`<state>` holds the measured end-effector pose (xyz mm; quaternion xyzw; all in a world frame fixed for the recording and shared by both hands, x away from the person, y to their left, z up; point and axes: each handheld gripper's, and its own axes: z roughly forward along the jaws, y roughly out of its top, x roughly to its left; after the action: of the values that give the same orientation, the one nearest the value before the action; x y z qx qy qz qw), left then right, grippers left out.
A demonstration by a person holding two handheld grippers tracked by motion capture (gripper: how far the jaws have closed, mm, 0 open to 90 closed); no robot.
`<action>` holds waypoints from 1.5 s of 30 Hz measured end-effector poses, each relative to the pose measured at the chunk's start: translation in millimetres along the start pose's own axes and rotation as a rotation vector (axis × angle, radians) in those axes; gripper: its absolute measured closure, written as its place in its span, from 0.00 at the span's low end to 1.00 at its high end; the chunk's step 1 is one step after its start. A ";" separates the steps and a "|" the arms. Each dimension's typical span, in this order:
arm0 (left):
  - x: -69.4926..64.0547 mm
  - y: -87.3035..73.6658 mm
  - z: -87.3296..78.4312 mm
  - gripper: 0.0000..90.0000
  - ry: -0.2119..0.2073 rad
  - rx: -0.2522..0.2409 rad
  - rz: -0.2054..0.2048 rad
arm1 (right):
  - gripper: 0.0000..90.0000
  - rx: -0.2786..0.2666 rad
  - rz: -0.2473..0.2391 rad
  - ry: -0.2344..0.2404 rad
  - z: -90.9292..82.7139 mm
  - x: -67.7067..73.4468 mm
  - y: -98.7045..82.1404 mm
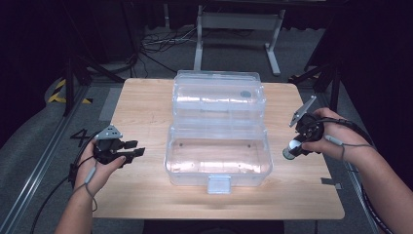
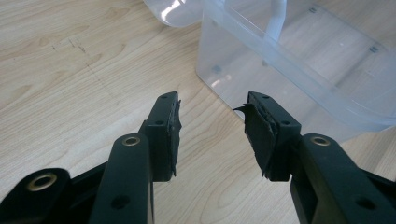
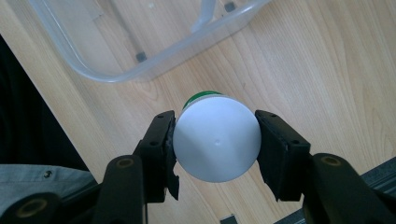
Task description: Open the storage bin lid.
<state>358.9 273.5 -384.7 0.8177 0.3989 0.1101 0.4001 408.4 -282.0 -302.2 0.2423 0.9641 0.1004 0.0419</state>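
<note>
From the high view, the right gripper (image 1: 293, 148) hangs off the right side of the clear plastic box (image 1: 217, 155), carrying a small white-capped container (image 1: 291, 150) above the wooden table (image 1: 146, 102). The likely trouble is the box's near wall — if the container travels across too low, it could knock the rim and twist in the grip. The right hand (image 1: 336, 139) is cocked inward, the tool pointing down and toward the box. The left gripper (image 1: 130, 150) rests low at the table's left, aimed right, well apart from the box.

In the left gripper view the jaws stand wide with nothing between them, the box corner (image 2: 299, 70) just ahead.

In the right gripper view the pads clamp the container's round white cap (image 3: 216, 144) by its sides — a smooth, curved hold that I judge could slip or roll out; a green part peeks beyond it.
</note>
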 end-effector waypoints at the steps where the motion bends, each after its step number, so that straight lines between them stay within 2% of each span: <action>1: 0.0 0.0 0.0 0.62 0.000 0.000 0.000 | 0.56 -0.001 0.000 0.002 -1.8 1.3 1.5; 10: -0.1 0.0 -0.4 0.62 -0.001 0.001 0.001 | 0.56 -0.013 -0.023 -0.002 -12.2 10.0 10.6; 17: 0.1 0.0 -0.4 0.62 -0.002 0.001 0.000 | 0.56 -0.021 -0.069 -0.003 -18.9 17.7 19.5; 19: 0.1 0.0 -0.3 0.62 -0.002 0.001 0.001 | 0.56 -0.024 -0.096 -0.003 -20.3 19.4 22.6; 26: 0.5 -0.1 -0.4 0.62 -0.002 0.001 0.003 | 0.56 -0.035 -0.122 0.006 -25.5 27.8 31.3; 34: 0.5 -0.2 0.2 0.62 -0.003 0.004 0.002 | 0.56 -0.039 -0.147 0.018 -22.4 34.2 41.9; 42: 0.5 -0.4 0.8 0.62 -0.004 0.006 0.001 | 0.56 -0.038 -0.201 0.033 -16.7 38.5 52.9; 45: 0.7 -0.3 0.6 0.62 -0.003 0.005 0.003 | 0.56 -0.034 -0.203 0.040 -14.3 40.7 55.7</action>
<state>359.5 273.8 -385.5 0.8195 0.3975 0.1083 0.3984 396.3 -217.0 -277.6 0.1408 0.9824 0.1171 0.0368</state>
